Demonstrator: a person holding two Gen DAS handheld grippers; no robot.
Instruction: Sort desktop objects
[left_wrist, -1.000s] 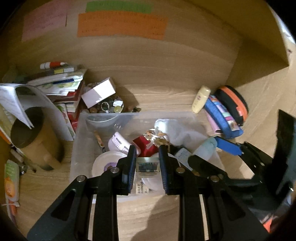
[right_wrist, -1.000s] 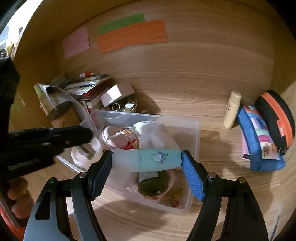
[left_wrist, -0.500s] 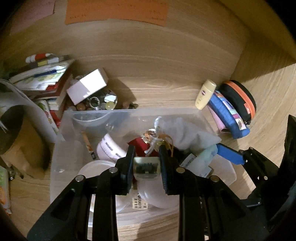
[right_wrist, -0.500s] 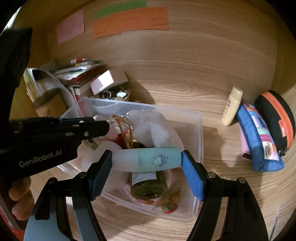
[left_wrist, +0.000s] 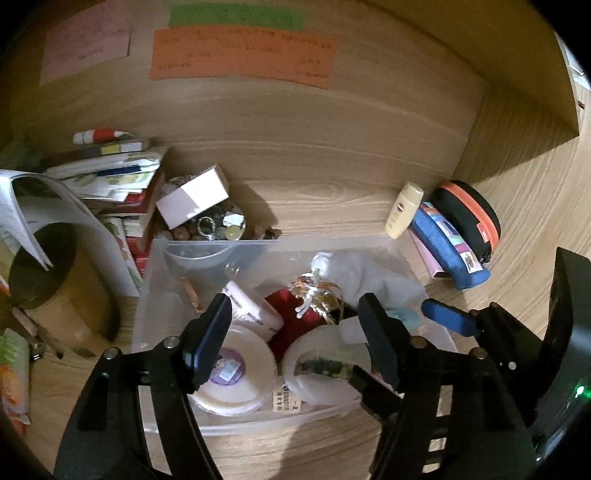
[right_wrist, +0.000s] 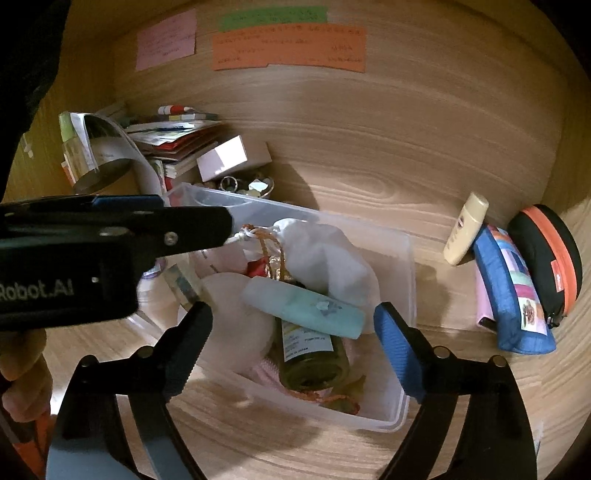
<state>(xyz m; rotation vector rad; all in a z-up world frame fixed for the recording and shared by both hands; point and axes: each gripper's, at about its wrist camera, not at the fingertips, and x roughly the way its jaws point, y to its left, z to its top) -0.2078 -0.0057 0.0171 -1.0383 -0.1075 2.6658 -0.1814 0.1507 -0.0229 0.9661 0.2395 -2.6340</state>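
While both grippers are held above the clear bin (right_wrist: 402, 280), tilted downward, their jaws have just been opening and nothing is pressed between the pads. The mint tube (right_wrist: 306, 308) is seen lying inside the bin on a dark green bottle (right_wrist: 310, 354), just ahead of the right gripper (right_wrist: 291, 328), its long axis slanted across the gap between the fingers. The left gripper (left_wrist: 295, 332) is spread over a small mossy item (left_wrist: 321, 367) resting on a white lid, so no thing is held by either hand.

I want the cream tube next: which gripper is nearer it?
Right. The right gripper hangs over the bin's side facing the cream tube; the left gripper sits farther off.
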